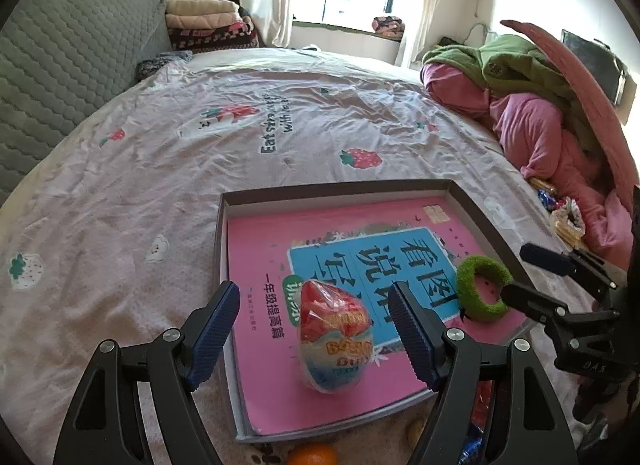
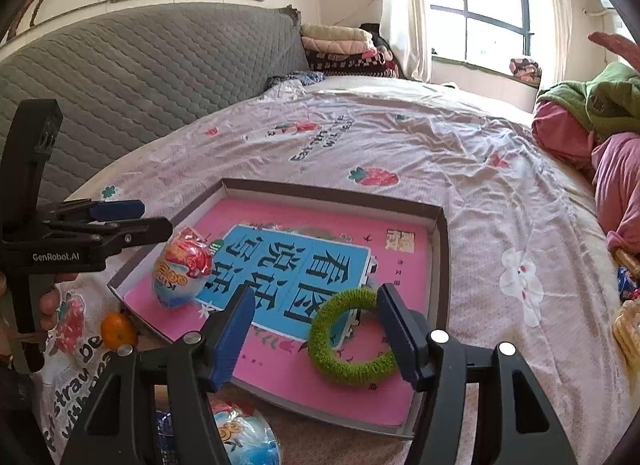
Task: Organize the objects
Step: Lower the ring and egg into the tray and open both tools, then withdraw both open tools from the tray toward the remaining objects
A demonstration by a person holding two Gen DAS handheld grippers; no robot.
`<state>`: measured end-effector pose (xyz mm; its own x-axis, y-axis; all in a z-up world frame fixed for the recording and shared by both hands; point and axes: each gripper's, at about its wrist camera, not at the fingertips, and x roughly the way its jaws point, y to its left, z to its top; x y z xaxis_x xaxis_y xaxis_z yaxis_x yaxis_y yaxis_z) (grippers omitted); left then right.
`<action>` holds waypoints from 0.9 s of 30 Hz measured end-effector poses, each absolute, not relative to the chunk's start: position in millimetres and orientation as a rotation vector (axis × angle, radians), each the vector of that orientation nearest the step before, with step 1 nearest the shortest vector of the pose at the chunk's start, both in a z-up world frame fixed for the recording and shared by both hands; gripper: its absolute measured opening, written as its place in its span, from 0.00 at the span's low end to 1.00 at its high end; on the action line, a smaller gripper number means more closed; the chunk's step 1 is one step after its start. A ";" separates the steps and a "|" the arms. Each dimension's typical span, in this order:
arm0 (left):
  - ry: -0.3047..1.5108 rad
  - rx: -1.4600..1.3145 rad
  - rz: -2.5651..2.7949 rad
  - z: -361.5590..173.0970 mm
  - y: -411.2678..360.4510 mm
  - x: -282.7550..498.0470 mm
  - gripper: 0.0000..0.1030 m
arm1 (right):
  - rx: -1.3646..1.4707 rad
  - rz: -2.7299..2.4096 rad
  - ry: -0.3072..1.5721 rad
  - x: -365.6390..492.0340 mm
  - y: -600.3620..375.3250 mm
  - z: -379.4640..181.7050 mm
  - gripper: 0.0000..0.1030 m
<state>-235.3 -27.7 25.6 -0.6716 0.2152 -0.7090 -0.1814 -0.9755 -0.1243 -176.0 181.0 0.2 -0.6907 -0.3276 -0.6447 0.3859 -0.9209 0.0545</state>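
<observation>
Both my claws hang over the shallow box point(image 1: 340, 189) on the bed point(image 1: 160, 185). Left claw point(image 1: 314, 329) is spread wide, its blue pads on either side of the wrapped egg-shaped sweet point(image 1: 336, 337) but not touching it; the egg lies on the pink book point(image 1: 256, 273) near the box's near-left corner. Right claw point(image 2: 316, 335) is also spread, with the green fuzzy ring point(image 2: 348, 345) lying flat on the book between the pads; the right pad is just beside the ring, and I cannot tell if it touches. No earlier frame, so no word on motion. Readable text: big Chinese characters on the book's blue panel, "一年级提高篇" down its side; "GenRobot.AI" on the left claw's body in the right view; the egg wrapper's yellow letters are too crumpled to read; the bedsheet print starts "Eat", the rest is warped. Edges: the box's walls are low, and the ring sits close to the right wall. An orange point(image 2: 118, 329) lies on the sheet just outside the near-left corner, and a second wrapped egg point(image 2: 244, 441) lies below the near wall. Beyond the far wall the sheet is open; a clothes pile point(image 1: 540, 105) crowds the right side.
</observation>
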 end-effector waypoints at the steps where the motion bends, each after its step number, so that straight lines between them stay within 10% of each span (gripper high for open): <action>1: -0.064 -1.152 2.685 27.1 -27.0 -234.0 0.75 | 0.953 -2.579 0.120 -175.2 181.0 2.3 0.61; 27: -0.020 -1.109 2.745 51.4 1.0 -158.0 0.75 | 0.795 -2.653 0.066 -126.6 178.3 38.7 0.62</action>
